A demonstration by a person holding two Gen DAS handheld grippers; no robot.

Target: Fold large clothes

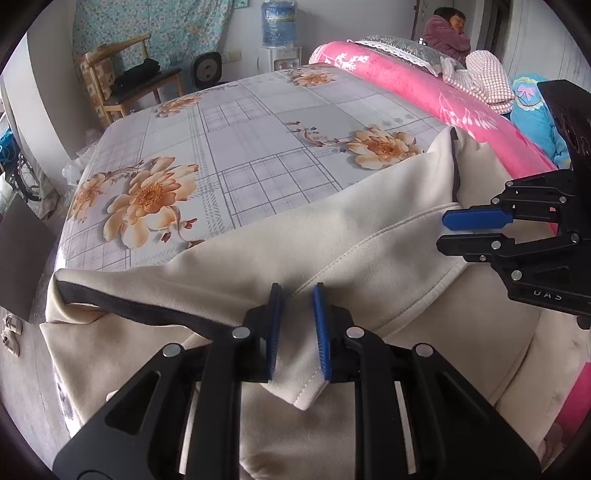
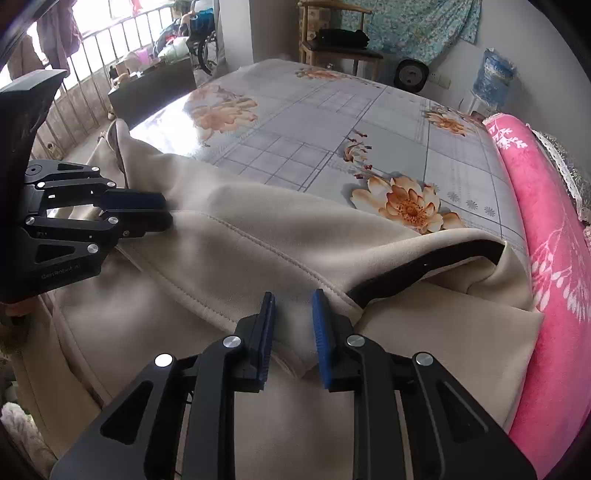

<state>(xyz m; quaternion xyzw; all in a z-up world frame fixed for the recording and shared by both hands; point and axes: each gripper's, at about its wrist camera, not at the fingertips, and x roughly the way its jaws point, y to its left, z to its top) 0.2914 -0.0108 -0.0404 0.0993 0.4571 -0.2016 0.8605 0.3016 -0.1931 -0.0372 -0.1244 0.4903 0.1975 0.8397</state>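
A large cream garment (image 1: pixel 314 236) with dark trim (image 1: pixel 147 310) lies on the near part of the bed, partly folded over itself. It also shows in the right wrist view (image 2: pixel 258 236), dark trim (image 2: pixel 424 273) at the right. My left gripper (image 1: pixel 295 328) stands partly open, jaws on either side of a folded hem corner. My right gripper (image 2: pixel 291 332) is likewise partly open around the hem's other corner. Each gripper shows in the other's view: the right one (image 1: pixel 448 230) at the right, the left one (image 2: pixel 166 210) at the left.
The bed sheet (image 1: pixel 240 140) is grey checked with orange flowers. A pink blanket (image 1: pixel 424 99) runs along the right side, with pillows and a person (image 1: pixel 448 31) behind. A wooden chair (image 1: pixel 125 85) and water dispenser (image 1: pixel 279 33) stand past the far edge.
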